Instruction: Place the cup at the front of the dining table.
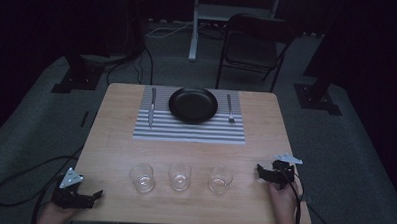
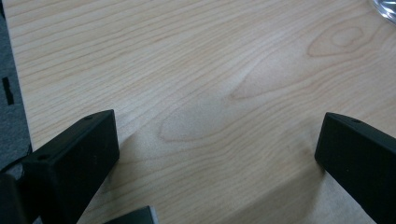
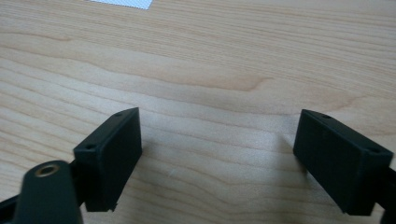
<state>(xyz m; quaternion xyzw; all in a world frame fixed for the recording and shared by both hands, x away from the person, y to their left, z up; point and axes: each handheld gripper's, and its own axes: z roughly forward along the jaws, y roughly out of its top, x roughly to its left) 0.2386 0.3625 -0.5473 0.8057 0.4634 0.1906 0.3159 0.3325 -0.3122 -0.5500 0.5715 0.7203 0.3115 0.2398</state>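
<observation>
We recorded both tools resting low at the near edge of the worktop [image 1: 110,139], well apart from each other. The left tool [image 1: 86,197] sat at the near left corner, jaws spread wide with nothing but bare wood between them, as the left gripper view confirmed. The right tool [image 1: 265,175] lay at the near right side, jaws likewise wide and empty.

Three clear glasses stood upright in a row between the tools: left glass [image 1: 142,177], middle glass [image 1: 179,176], right glass [image 1: 220,179]. The right glass was nearest the right tool; the left glass stood near the left tool, its rim just visible at the corner of the left gripper view [image 2: 385,9].

Beyond them a striped placemat [image 1: 186,131] carried a black plate [image 1: 192,105], with a knife [image 1: 152,108] to its left and a fork [image 1: 230,109] to its right.

Our judgement: the glasses look empty, so light, but rigid, smooth and breakable. We would take one around the side wall at mid-height, jaws level, with a moderate squeeze, since slick walls may slip.
</observation>
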